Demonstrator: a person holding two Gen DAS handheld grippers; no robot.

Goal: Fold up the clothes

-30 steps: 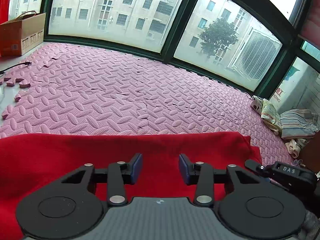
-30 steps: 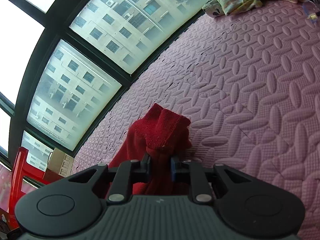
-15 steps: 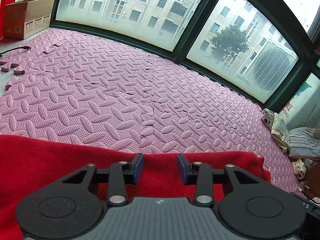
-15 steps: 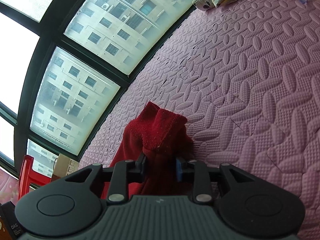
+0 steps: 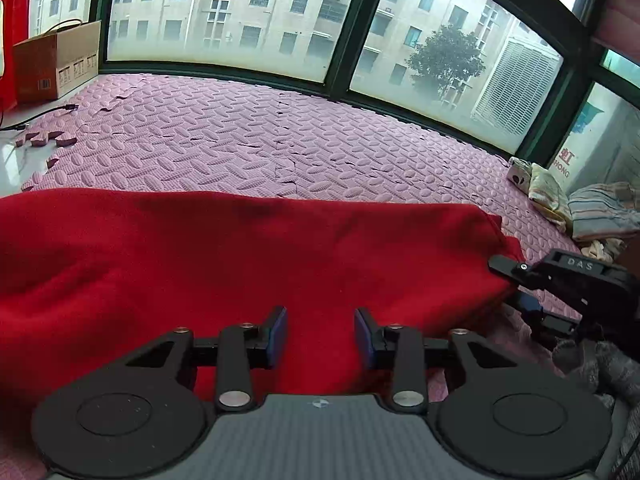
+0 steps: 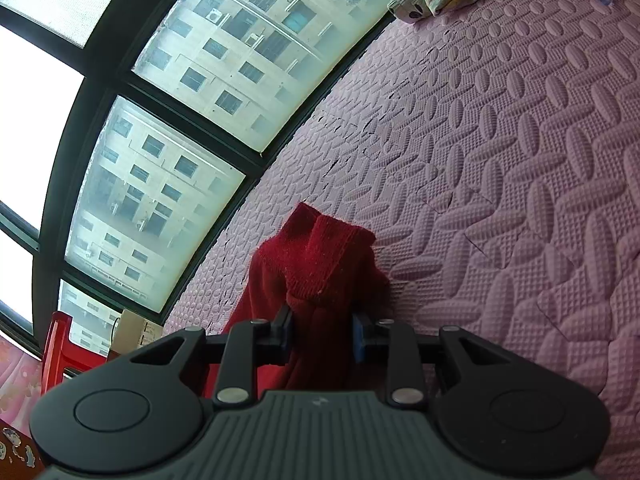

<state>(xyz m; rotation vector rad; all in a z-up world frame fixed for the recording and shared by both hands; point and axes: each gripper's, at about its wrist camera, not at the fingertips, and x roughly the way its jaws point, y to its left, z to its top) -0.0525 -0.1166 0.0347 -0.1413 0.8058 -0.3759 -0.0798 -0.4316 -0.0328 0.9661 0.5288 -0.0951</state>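
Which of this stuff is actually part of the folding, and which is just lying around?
Part of the job:
red garment
left gripper, jaws open over it
right gripper, cloth between its jaws

Just lying about:
cardboard box
black cable
loose mat pieces
pile of pale clothes

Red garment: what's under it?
The red garment lies on the pink foam mat, which shows all around it. Whatever sits beneath the cloth itself is covered. Right tongs straddle one bunched corner.

One red garment (image 5: 240, 256) at six o'clock, two grippers, left gripper (image 5: 320, 336) and right gripper (image 6: 322, 338), one cardboard box (image 5: 56, 64) at ten o'clock, one clothes pile (image 5: 576, 208) at three o'clock.
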